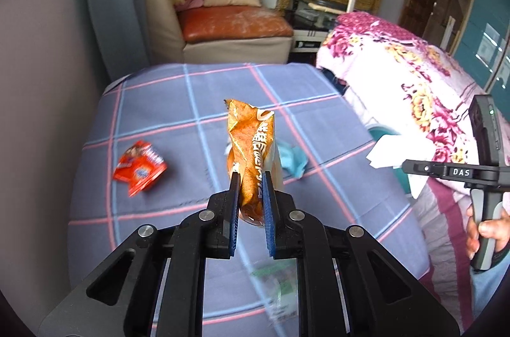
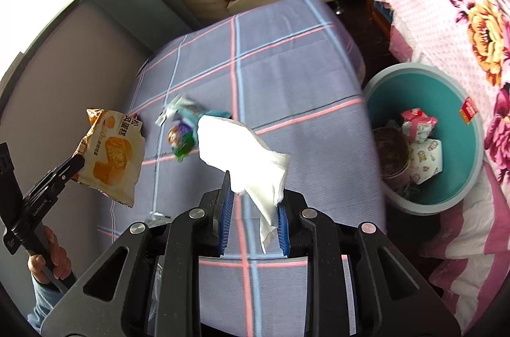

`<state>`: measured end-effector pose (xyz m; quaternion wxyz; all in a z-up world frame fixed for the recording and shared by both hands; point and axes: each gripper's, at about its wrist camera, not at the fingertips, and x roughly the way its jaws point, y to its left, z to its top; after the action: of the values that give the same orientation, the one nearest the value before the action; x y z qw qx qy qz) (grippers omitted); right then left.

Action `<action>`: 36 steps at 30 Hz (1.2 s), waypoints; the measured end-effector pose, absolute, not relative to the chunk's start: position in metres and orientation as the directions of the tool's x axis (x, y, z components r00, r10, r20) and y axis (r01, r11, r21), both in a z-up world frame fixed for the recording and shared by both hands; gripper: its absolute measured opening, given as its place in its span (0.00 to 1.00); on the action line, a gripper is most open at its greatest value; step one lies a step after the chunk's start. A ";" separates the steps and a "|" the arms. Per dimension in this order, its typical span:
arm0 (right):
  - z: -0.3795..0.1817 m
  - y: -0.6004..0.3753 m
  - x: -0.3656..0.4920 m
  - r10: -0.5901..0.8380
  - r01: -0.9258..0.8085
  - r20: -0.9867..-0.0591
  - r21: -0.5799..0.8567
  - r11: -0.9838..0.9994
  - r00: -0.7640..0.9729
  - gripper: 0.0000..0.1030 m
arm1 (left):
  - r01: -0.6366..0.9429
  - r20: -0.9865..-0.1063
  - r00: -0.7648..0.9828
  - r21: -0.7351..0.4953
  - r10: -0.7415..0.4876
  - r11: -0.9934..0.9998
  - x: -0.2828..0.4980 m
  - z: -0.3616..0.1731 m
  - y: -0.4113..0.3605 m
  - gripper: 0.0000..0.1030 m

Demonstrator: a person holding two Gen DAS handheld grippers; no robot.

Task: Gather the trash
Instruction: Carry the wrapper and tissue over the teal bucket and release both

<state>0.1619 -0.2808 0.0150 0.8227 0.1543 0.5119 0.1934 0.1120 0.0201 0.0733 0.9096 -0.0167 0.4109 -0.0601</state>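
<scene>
Jaws clamping crumpled orange snack bag; white tissue pinched, drooping

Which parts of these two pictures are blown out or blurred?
Right wrist view: the tissue in the right gripper is blown out white, the window too; the green wrapper is smeared. Left wrist view: the orange bag is sharp; the wrapper below the fingers is blurred.

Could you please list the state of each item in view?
Left gripper: shut on orange snack bag, lifted off the bed.
Right gripper: shut on white tissue, held aloft.
Red wrapper: lying crumpled on plaid bedsheet.
Teal bin: open, trash inside.
</scene>
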 end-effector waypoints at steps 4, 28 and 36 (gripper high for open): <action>0.024 -0.320 0.166 0.441 -0.110 -0.773 0.442 0.890 0.456 0.23 | 0.165 -0.736 0.649 -0.108 -0.191 0.980 0.132 0.077 -0.020 0.14; 0.005 -0.466 0.189 0.282 0.104 -0.807 0.387 0.916 0.519 0.23 | 0.466 -0.818 0.414 -0.187 -0.400 0.865 0.218 0.003 -0.249 0.14; -0.003 -0.473 0.197 0.268 0.125 -0.821 0.377 0.918 0.504 0.23 | 0.468 -0.830 0.383 -0.204 -0.405 0.860 0.230 -0.012 -0.260 0.14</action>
<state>0.1966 -0.4732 -0.0032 0.8442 0.1981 0.4962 0.0424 0.2301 -0.2596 -0.0116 0.8310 0.0322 0.4893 -0.2627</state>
